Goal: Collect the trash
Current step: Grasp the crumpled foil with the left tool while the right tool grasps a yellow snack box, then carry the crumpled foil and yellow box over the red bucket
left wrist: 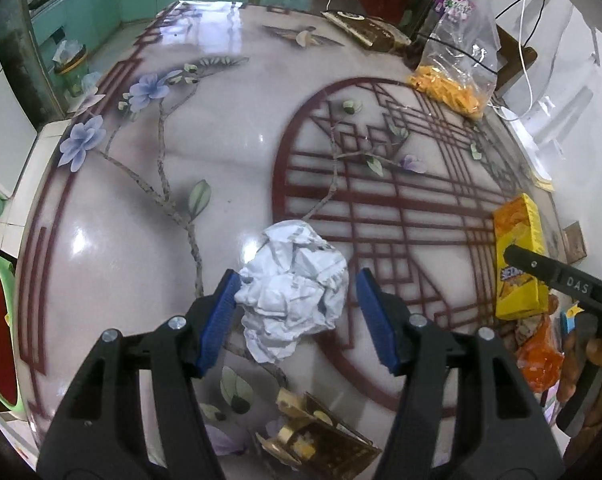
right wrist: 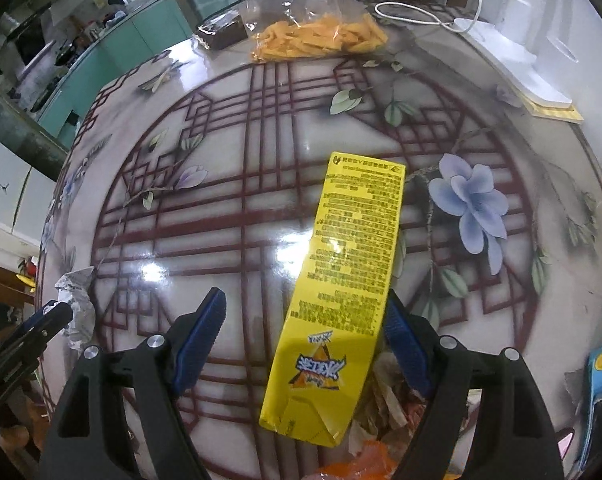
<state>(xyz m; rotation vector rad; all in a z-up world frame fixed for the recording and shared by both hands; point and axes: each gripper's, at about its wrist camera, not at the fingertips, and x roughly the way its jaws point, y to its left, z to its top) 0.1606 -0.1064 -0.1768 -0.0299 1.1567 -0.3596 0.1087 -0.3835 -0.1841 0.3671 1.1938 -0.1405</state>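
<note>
Lying on the table (left wrist: 229, 128): one paper ball (left wrist: 295, 288), one yellow box (right wrist: 349, 280).

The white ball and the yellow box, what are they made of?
The white ball looks like crumpled paper: matte, full of sharp creases and folds, with faint grey print. The yellow box looks like thin glossy cardboard: flat printed sides, crisp edges, light glaring off it, and a dented, torn corner at the near end. I can't tell if it is empty.
</note>
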